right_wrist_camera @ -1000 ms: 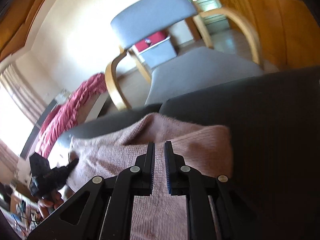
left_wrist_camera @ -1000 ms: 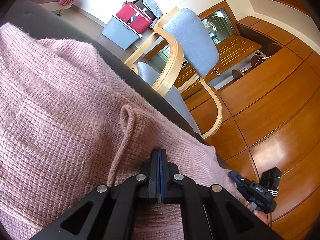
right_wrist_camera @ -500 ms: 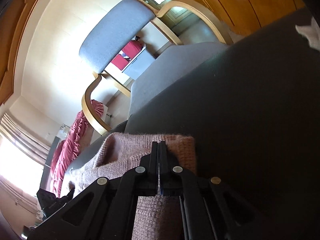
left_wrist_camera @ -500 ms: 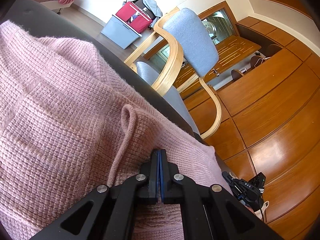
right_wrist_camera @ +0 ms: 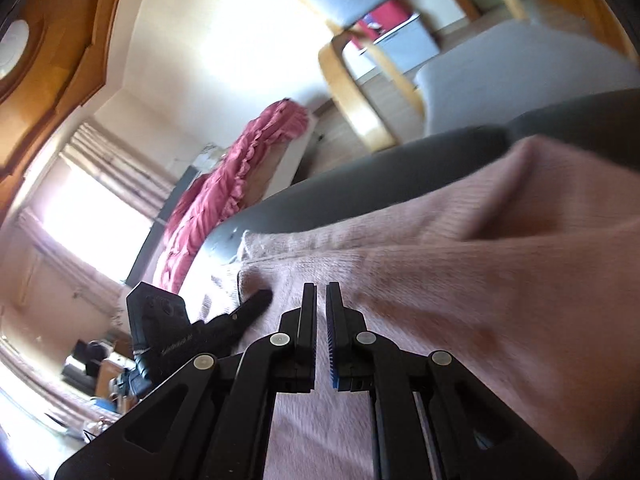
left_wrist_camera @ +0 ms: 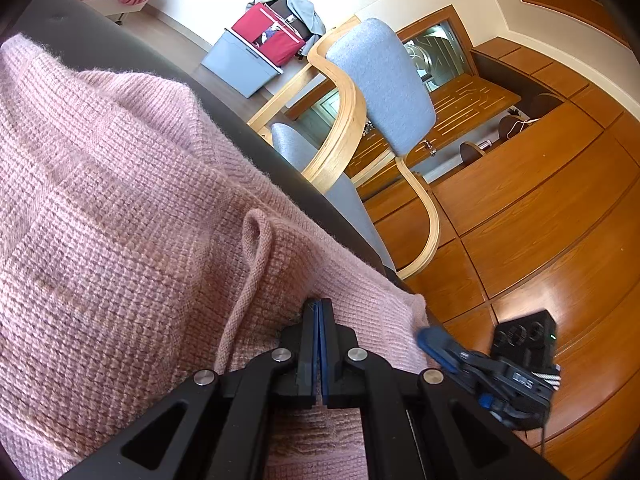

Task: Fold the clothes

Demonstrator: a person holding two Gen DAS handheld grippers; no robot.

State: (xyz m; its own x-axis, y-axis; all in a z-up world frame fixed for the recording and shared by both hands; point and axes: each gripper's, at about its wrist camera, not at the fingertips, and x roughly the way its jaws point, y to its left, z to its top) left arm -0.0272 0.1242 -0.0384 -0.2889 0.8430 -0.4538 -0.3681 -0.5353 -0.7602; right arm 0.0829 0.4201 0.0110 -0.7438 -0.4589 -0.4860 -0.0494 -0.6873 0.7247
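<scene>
While its two black fingers sit pressed together, the left tool [left_wrist_camera: 319,312] rests its tips on the pink chunky-knit sweater [left_wrist_camera: 120,208], near a raised fold in the knit; whether any cloth is caught between them cannot be told. That sweater lies spread over a dark grey padded surface [left_wrist_camera: 100,46], reaching its far edge. To the right, over the sweater's corner, the right tool [left_wrist_camera: 434,340] shows with blue fingertips, blurred. From the right wrist view, the right tool [right_wrist_camera: 321,294] has its jaws opening, a narrow gap between the pads, nothing between them, the pink knit [right_wrist_camera: 460,280] underneath. The left tool [right_wrist_camera: 260,300] appears to its left, tip on the sweater. Beyond the far edge: a bentwood armchair with grey-blue cushions [left_wrist_camera: 376,80], a red fabric bag [left_wrist_camera: 270,34] by a grey bin [left_wrist_camera: 240,64], glossy brown wooden cabinetry [left_wrist_camera: 540,200], a bed with crimson ruffled cover [right_wrist_camera: 224,192].
</scene>
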